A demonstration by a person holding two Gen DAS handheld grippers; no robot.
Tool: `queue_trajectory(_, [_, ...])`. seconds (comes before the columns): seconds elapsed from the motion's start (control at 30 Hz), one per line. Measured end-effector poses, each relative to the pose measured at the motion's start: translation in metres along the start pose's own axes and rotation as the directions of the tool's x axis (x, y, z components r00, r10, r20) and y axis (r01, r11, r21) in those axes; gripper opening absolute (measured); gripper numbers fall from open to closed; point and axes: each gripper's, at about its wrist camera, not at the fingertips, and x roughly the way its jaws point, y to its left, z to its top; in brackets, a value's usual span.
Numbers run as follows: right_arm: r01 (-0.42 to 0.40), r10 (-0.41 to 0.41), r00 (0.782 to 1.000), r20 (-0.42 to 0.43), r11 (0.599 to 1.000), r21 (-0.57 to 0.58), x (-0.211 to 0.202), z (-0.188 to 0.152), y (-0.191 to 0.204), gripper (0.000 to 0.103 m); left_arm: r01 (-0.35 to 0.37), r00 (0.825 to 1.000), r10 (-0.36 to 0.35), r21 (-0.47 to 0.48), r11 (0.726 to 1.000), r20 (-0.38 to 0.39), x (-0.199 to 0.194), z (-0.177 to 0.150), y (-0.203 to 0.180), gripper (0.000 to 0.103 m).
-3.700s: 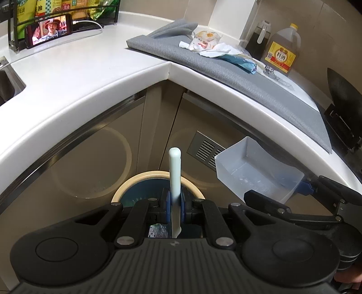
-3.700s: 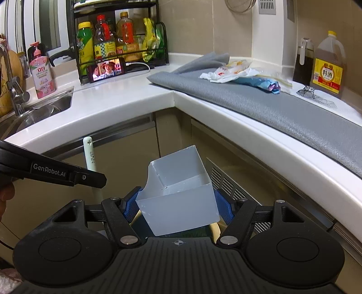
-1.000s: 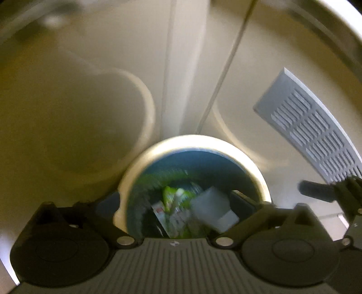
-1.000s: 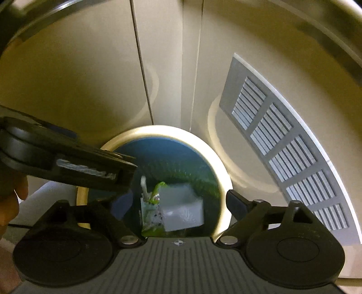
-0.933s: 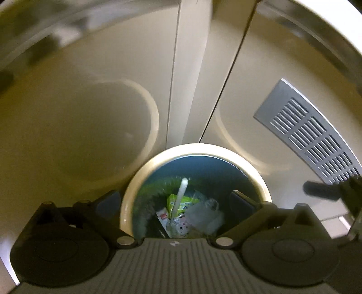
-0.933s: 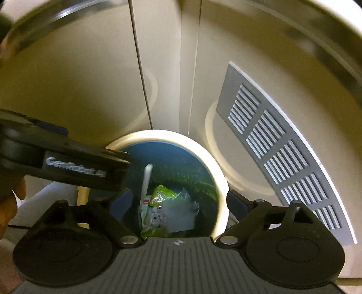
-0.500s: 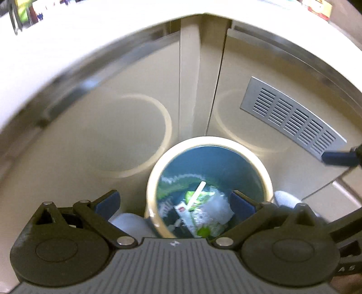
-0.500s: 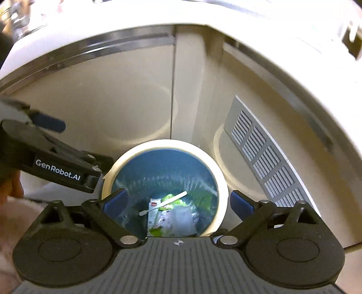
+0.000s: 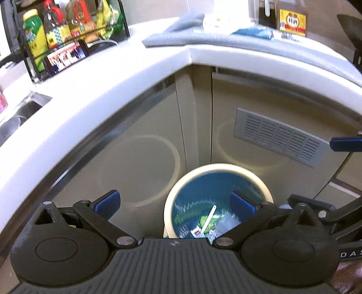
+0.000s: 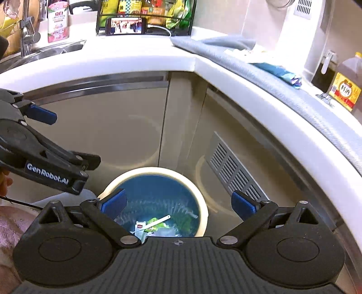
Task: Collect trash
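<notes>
Left gripper [image 9: 175, 202]: jaws spread wide, nothing between them, hanging above the floor in front of the corner cabinets.

Right gripper [image 10: 178, 202]: jaws likewise wide apart and empty, over the bin's near rim; its blue fingertip [image 9: 346, 144] shows at 3 o'clock in the left view.

Trash bin [image 10: 199, 192]: round, cream rim, blue liner, standing on the floor at the cabinet corner, at 6 o'clock in both views.

Bin contents: white stick [image 10: 158, 221] lying across a green wrapper [image 10: 156, 222], with a clear plastic piece [image 9: 227, 222] beside them, probably a tray, though blur hides its outline.

Countertop [image 10: 135, 56]: white, wrapping the corner at 12 o'clock.

Grey mat [image 10: 203, 50]: on the counter's right run, carrying a teal packet [image 10: 278, 72] and white wrappers [image 10: 248, 53].

Phone [image 10: 126, 26]: propped against the bottle rack [image 10: 144, 13] at 12 o'clock.

Vent grille [image 10: 233, 167]: on the right cabinet door.
</notes>
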Motion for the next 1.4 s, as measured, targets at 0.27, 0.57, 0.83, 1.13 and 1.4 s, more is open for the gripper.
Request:
queue_trajectory(0.27, [0.013,-0.013,0.999,0.035,1.000,-0.016,-0.010,-0.001,0.005,0.100,-0.006,0.999,0.006,0.016,1.000,0.040,-0.006,0.000,-0.006,0.103])
queue_trajectory(0.57, [0.009,-0.009,1.000,0.024,1.000,-0.007,-0.007,-0.003,0.001,0.101,-0.015,0.999,0.015,0.019,1.000,0.029,-0.004,-0.002,-0.008,0.103])
queue_trajectory(0.83, [-0.001,0.001,1.000,0.007,1.000,-0.002,-0.001,-0.003,-0.001,0.101,-0.011,1.000,0.011,0.025,1.000,0.016,0.001,-0.002,-0.007,0.103])
queue_trajectory(1.13, [-0.001,0.001,1.000,-0.005,1.000,-0.001,0.004,-0.004,0.000,0.103,-0.008,1.000,0.007,0.031,1.000,0.013,0.003,-0.002,-0.009,0.103])
queue_trajectory(1.4, [-0.007,0.007,1.000,-0.018,1.000,0.004,0.007,-0.005,-0.001,0.103,-0.016,1.000,0.016,0.027,1.000,-0.005,0.007,-0.001,-0.009,0.103])
